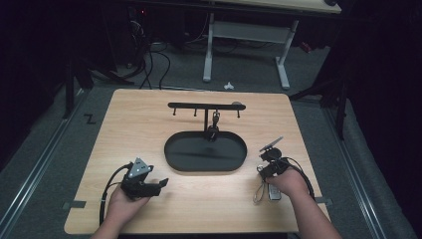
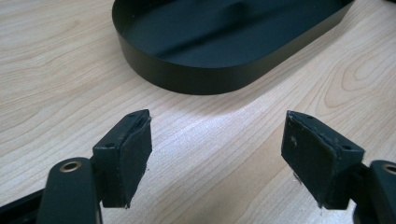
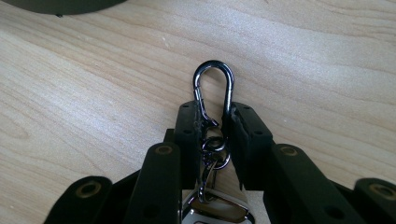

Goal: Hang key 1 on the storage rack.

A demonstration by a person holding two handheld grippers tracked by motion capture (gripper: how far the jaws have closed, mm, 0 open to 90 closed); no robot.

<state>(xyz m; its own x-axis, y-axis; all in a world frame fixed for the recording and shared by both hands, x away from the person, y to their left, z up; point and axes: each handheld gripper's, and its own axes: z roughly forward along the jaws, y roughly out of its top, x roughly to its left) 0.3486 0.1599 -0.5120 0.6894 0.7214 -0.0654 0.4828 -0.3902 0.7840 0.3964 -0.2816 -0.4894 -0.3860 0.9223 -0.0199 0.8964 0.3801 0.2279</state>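
Right tool [image 3: 214,123]: its two jaws are pressed together on the lower part of the carabiner, one jaw on each side; in the high view it is at the right near part of the bench, just right of the tray.
Carabiner [image 3: 213,88]: a dark shiny metal clip; its rounded top stands out beyond the jaws, above the wood.
Key fob [image 3: 212,210]: it hangs from the carabiner by small rings, close to the camera between the two arms of the tool; in the high view it lies on the bench [image 1: 149,119] under the right hand [image 1: 287,180].
Left tool [image 2: 217,154]: the jaws stand wide apart with nothing between them, low over the bare wood, just near the tray.
Left hand [image 1: 127,199]: it holds the left tool at the left near part of the bench.
Tray [image 2: 196,77]: black, oval, in the middle of the bench.
Rack [image 1: 205,106]: a black bar with small hooks on a post, at the far edge of the tray; something small and dark hangs from it, I cannot tell what.
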